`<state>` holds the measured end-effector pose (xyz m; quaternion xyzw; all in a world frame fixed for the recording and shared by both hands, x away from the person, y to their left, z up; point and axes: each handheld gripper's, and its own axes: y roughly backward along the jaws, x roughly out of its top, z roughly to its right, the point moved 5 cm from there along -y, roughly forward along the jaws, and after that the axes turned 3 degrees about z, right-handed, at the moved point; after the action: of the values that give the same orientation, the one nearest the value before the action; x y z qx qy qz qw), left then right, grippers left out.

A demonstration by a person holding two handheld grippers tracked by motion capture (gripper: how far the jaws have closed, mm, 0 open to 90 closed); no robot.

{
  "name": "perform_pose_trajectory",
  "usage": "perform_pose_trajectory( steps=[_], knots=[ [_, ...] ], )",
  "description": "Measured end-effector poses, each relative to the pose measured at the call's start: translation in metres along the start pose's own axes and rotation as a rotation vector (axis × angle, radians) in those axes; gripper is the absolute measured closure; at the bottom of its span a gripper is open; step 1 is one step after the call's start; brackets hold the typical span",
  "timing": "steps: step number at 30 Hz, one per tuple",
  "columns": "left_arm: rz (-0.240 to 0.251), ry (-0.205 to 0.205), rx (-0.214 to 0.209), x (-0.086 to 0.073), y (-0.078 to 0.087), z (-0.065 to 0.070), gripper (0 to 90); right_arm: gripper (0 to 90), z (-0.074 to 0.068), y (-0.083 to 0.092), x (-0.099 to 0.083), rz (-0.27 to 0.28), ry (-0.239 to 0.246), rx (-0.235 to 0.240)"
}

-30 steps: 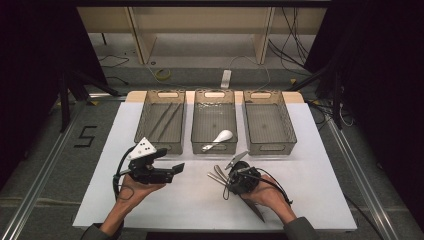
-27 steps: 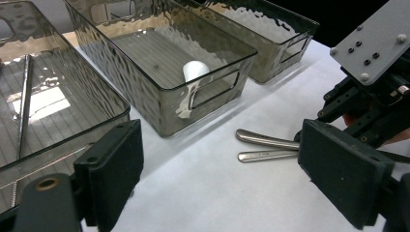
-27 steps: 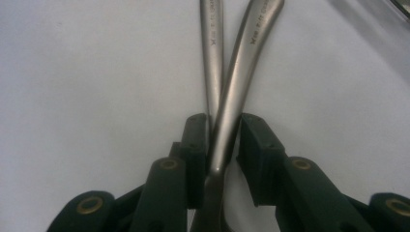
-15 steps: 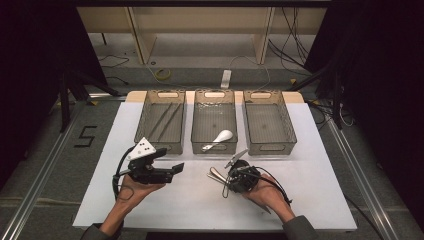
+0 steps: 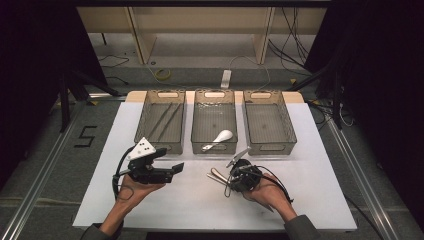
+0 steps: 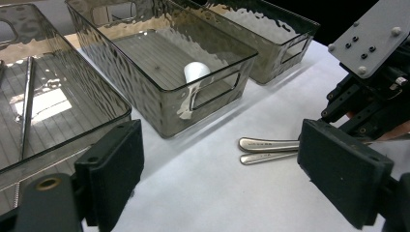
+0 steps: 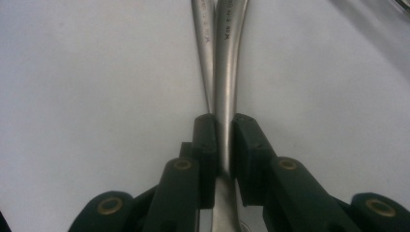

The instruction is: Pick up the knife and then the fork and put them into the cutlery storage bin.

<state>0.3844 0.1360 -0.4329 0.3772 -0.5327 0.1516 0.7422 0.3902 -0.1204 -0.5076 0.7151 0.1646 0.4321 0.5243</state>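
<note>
Three bins stand side by side at the far half of the desk (image 5: 310, 200). The left bin (image 5: 162, 121) holds thin rods, the middle bin (image 5: 214, 122) holds a spoon (image 5: 218, 138), and the right bin (image 5: 268, 122) stands beside it. Two metal handles (image 5: 217, 176) lie on the desk before the middle bin, touching each other.

The left hand (image 5: 131, 189) comes in from the bottom, palm up, carrying the left hand-held gripper (image 5: 170, 171) level, its jaws wide apart and pointing toward the right one. The right hand (image 5: 266, 190) reaches in from the lower right and holds the right hand-held gripper (image 5: 227, 181) low, pointing left; its jaws have just been closing and now pinch a metal handle (image 7: 226, 72).
</note>
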Motion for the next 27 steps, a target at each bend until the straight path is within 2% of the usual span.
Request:
perform_pose_trajectory(
  steps=[4,18,27],
  knots=[
    [0.0,-0.002,0.0,0.0,0.0,0.0,16.3,81.0,0.0,0.002,0.001,0.017,0.007,-0.003],
    [0.018,0.017,-0.004,0.001,0.001,-0.002,16.2,81.0,0.01,0.02,0.005,0.091,-0.015,-0.01],
    [0.04,0.035,-0.01,0.002,0.004,-0.004,16.2,81.0,0.025,0.041,0.01,0.155,-0.049,-0.035]
  ],
)
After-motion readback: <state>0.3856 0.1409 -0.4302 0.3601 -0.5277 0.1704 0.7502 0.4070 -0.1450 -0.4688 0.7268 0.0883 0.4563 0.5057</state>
